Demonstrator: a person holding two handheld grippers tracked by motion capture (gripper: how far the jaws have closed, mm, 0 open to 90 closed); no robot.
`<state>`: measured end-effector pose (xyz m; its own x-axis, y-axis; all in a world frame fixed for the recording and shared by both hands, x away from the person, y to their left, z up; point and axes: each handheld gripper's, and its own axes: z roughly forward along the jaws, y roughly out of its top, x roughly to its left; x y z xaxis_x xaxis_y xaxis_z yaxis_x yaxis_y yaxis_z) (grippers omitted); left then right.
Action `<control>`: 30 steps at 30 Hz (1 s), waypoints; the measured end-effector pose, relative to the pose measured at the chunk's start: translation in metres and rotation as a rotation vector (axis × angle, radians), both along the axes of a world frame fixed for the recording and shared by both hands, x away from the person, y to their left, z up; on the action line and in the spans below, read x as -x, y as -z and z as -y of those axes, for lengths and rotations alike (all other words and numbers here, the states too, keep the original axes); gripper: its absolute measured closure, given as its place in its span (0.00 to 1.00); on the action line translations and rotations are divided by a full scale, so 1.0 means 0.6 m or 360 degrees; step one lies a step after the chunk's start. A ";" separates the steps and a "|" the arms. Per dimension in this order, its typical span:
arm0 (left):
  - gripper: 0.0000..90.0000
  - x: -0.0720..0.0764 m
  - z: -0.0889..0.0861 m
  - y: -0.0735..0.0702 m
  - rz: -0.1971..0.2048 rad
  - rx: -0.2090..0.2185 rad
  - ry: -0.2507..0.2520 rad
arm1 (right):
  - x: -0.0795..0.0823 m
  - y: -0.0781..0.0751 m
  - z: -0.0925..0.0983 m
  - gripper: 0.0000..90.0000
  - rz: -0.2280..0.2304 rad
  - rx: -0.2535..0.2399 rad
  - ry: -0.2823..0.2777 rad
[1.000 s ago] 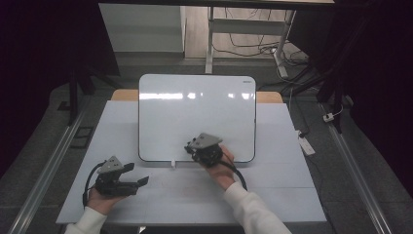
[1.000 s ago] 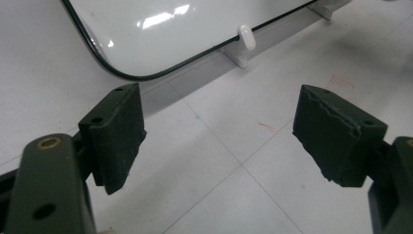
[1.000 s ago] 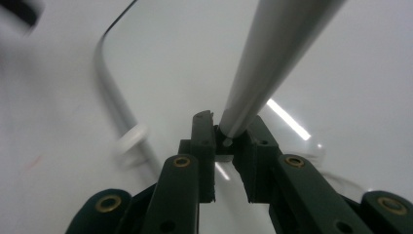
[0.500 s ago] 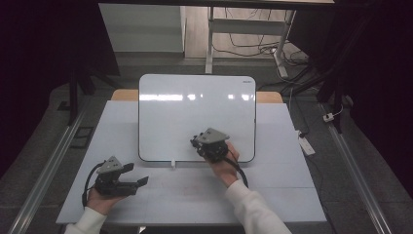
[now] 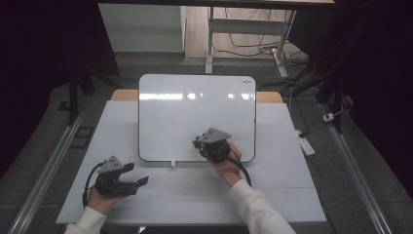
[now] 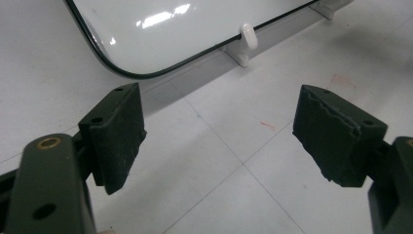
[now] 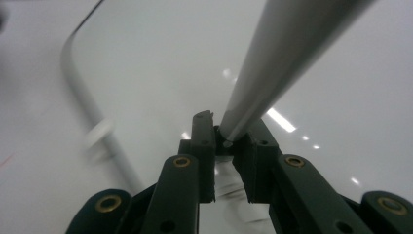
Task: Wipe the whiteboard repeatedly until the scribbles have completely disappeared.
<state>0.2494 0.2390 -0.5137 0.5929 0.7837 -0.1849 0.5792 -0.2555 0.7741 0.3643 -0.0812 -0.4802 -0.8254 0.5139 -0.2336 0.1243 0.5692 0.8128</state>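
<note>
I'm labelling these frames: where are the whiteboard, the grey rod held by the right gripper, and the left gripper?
whiteboard (image 5: 195,112), high view, bare middle of its surface.
grey rod (image 7: 272,73), right gripper view, mid shaft above the jaws.
left gripper (image 6: 219,141), left gripper view, midway between its spread fingertips.

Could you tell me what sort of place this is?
Probably a lab or data-recording workstation: a white table holding a blank whiteboard, loose cables on the floor behind, and metal rails alongside.

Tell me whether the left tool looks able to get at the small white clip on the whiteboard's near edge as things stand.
Probably yes. The left tool is open and holds nothing, and bare table lies between it and the white clip. The right tool, gripping a grey rod, is off over the whiteboard.
</note>
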 end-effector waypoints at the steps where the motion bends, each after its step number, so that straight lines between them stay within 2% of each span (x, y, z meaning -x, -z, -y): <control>1: 0.22 0.000 0.000 0.000 0.0002 -0.0003 0.0002 | 0.004 0.003 -0.002 0.86 0.0009 0.0027 -0.0021; 2: 0.22 0.001 0.000 0.000 0.0003 -0.0004 0.0004 | 0.002 0.000 0.001 0.86 -0.0002 0.0020 -0.0015; 5: 0.22 0.003 0.000 -0.002 0.0012 0.0000 -0.0001 | -0.017 -0.016 0.025 0.86 0.0016 -0.0110 0.0144; 6: 0.22 0.003 0.000 -0.002 0.0012 0.0003 -0.0004 | -0.018 -0.016 0.028 0.86 -0.0002 -0.0134 0.0155; 8: 0.22 0.001 0.000 -0.001 0.0004 0.0004 -0.0004 | 0.004 0.002 0.009 0.86 -0.0016 -0.0032 0.0042; 9: 0.22 0.000 0.000 -0.001 0.0000 0.0002 0.0000 | 0.004 0.002 0.009 0.86 -0.0016 -0.0032 0.0042; 10: 0.22 -0.001 0.001 0.000 -0.0001 -0.0004 0.0002 | 0.010 0.009 0.002 0.86 -0.0004 0.0011 -0.0014; 11: 0.22 0.000 0.002 0.000 -0.0003 -0.0003 0.0003 | 0.013 0.011 -0.001 0.86 0.0031 0.0042 -0.0028; 12: 0.22 0.000 0.002 0.000 -0.0001 -0.0005 0.0005 | 0.009 0.007 0.001 0.86 0.0022 0.0025 -0.0022; 15: 0.22 0.002 0.002 -0.001 0.0007 0.0000 -0.0002 | -0.019 -0.016 0.016 0.86 0.0050 -0.0110 0.0130; 17: 0.22 0.001 0.002 -0.001 0.0004 0.0000 -0.0002 | -0.030 -0.025 0.012 0.86 0.0036 -0.0153 0.0157; 18: 0.22 0.000 0.001 0.000 0.0002 -0.0002 0.0000 | -0.030 -0.025 0.012 0.86 0.0036 -0.0153 0.0157; 19: 0.22 0.000 0.001 0.000 0.0000 -0.0002 0.0002 | -0.019 -0.014 -0.003 0.86 0.0015 -0.0084 0.0049; 20: 0.22 -0.001 0.001 0.001 -0.0002 -0.0001 0.0004 | -0.019 -0.014 -0.003 0.86 0.0015 -0.0084 0.0049; 21: 0.22 -0.001 0.000 0.002 -0.0004 0.0001 0.0004 | -0.015 -0.010 -0.009 0.86 0.0045 -0.0035 0.0004; 22: 0.22 -0.002 0.000 0.002 -0.0006 0.0001 0.0005 | -0.016 -0.012 -0.010 0.86 0.0053 -0.0026 0.0003; 25: 0.22 0.001 0.000 0.001 -0.0001 -0.0002 0.0003 | -0.038 -0.029 0.006 0.86 0.0033 -0.0189 0.0158; 26: 0.22 0.001 0.000 0.000 0.0002 -0.0002 0.0003 | -0.043 -0.032 0.009 0.86 0.0020 -0.0216 0.0183; 27: 0.22 0.001 0.000 0.000 0.0004 0.0000 0.0002 | -0.042 -0.031 0.007 0.86 0.0019 -0.0216 0.0184; 29: 0.22 0.000 -0.001 0.001 -0.0001 0.0003 0.0002 | -0.029 -0.022 -0.008 0.86 0.0013 -0.0118 0.0085; 30: 0.22 -0.001 -0.001 0.001 -0.0005 0.0002 0.0000 | -0.021 -0.015 -0.017 0.86 0.0014 -0.0060 0.0008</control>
